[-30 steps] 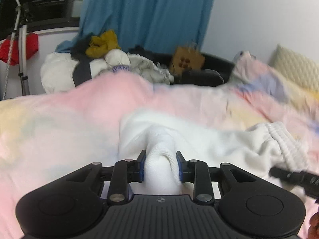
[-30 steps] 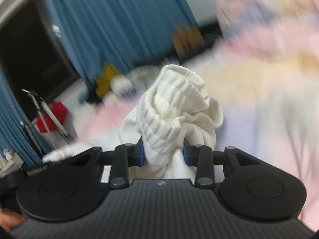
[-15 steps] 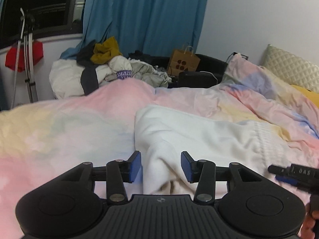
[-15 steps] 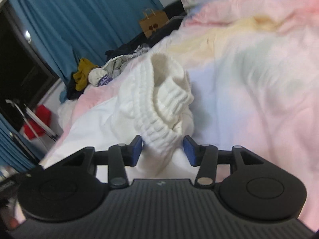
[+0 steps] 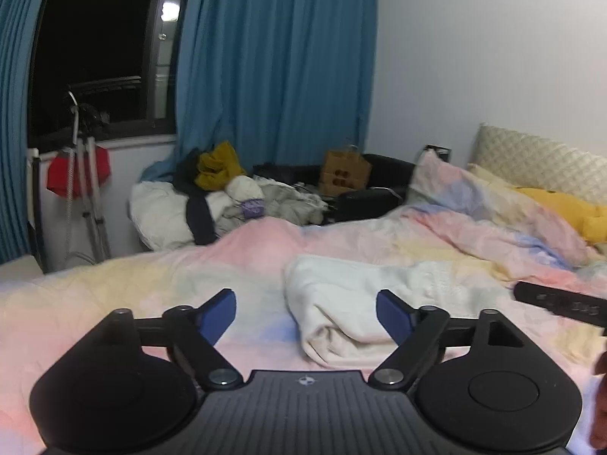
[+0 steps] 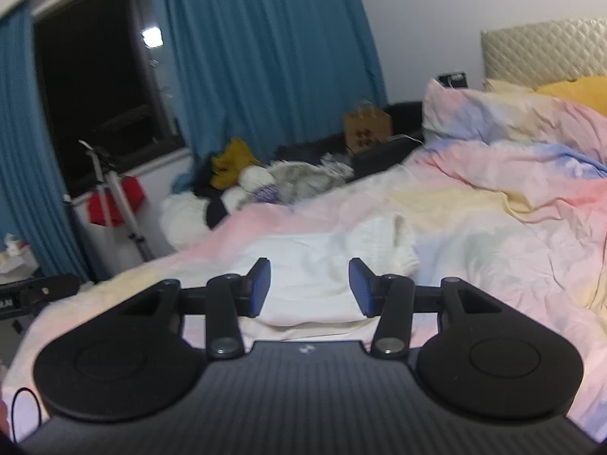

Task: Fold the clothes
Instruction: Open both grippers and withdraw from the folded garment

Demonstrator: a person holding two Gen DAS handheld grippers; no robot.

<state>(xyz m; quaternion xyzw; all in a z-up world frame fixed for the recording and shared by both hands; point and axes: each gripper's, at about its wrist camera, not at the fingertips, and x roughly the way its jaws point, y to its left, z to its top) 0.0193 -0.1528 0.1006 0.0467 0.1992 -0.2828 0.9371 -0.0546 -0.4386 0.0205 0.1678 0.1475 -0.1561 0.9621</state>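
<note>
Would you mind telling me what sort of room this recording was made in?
Most likely a bedroom: a bed under a pastel pink-and-yellow duvet, a quilted cream headboard, and long blue curtains beside a dark window.

- Right gripper (image 5: 561, 305), seen at the right edge of the left wrist view: pale lettering on its black body, too blurred to read.
- Purple-banded garment (image 5: 252, 206) in the far clothes pile: printing present, illegible.

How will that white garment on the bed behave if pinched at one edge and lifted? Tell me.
The white garment likely flops and unfolds: it lies in soft, rumpled layers. Probably light, hardly denting the duvet. Its ribbed knit cuff should grip well.
</note>
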